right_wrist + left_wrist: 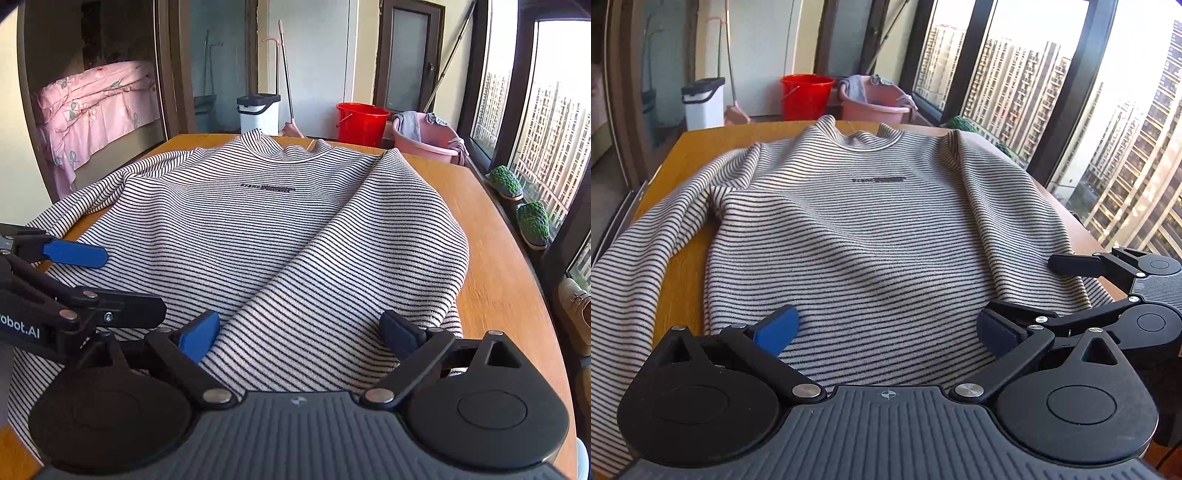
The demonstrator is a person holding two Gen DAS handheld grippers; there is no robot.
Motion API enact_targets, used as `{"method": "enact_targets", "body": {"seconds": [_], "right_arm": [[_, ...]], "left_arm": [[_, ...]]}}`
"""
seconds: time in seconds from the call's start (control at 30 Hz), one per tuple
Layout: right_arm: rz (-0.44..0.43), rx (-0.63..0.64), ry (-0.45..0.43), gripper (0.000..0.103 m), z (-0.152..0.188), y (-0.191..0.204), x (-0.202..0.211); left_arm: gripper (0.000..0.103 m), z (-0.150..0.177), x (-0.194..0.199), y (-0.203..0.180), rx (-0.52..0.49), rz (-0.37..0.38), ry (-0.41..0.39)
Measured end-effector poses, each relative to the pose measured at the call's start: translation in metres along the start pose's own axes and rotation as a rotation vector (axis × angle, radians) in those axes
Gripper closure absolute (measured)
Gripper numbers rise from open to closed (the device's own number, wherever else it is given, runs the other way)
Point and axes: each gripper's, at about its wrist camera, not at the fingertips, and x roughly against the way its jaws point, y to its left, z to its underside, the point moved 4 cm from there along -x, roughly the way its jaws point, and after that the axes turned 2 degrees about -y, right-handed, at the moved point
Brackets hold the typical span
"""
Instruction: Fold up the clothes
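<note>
Just one striped sweater (two open tools)

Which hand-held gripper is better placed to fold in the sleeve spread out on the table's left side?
Left. The left hand-held gripper hovers open over the striped sweater hem nearest that sleeve; the right hand-held gripper sits toward the window side.

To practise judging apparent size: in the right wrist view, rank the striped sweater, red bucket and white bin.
1. striped sweater, largest by far.
2. red bucket and white bin look alike; unranked.
</note>
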Motion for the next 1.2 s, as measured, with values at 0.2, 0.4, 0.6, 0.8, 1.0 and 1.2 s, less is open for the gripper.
{"method": "enact_targets", "body": {"seconds": [0.2,0.4,0.6,0.8,1.0,1.2], "right_arm": [[0.006,-0.011,-0.003,0.009,0.0026,-0.0006,0.0029],[0.005,-0.012,-0.003,0.009,0.0012,-0.0020,0.0021],[0.011,-0.006,0.000,0.008,0.0008,0.0015,0.0021],[0.011,-0.005,0.001,0.008,0.0014,0.0011,0.0033],[0.004,-0.005,0.002,0.007,0.0018,-0.0016,0.0040],[0.000,-0.002,0.005,0.006,0.0005,-0.0032,0.0036]], "left_arm": [[0.000,-0.0022,-0.0007,0.0041,0.001,0.006,0.004],[0.000,-0.0031,-0.0009,0.0078,0.000,0.008,0.006],[0.000,-0.0013,-0.0003,0.0082,0.002,0.009,0.006],[0.000,-0.0004,-0.0002,0.0067,0.004,0.009,0.007],[0.000,0.0001,0.0012,0.0072,0.006,0.008,0.011],[0.000,0.0007,0.0016,0.0065,0.017,0.003,0.004]]}}
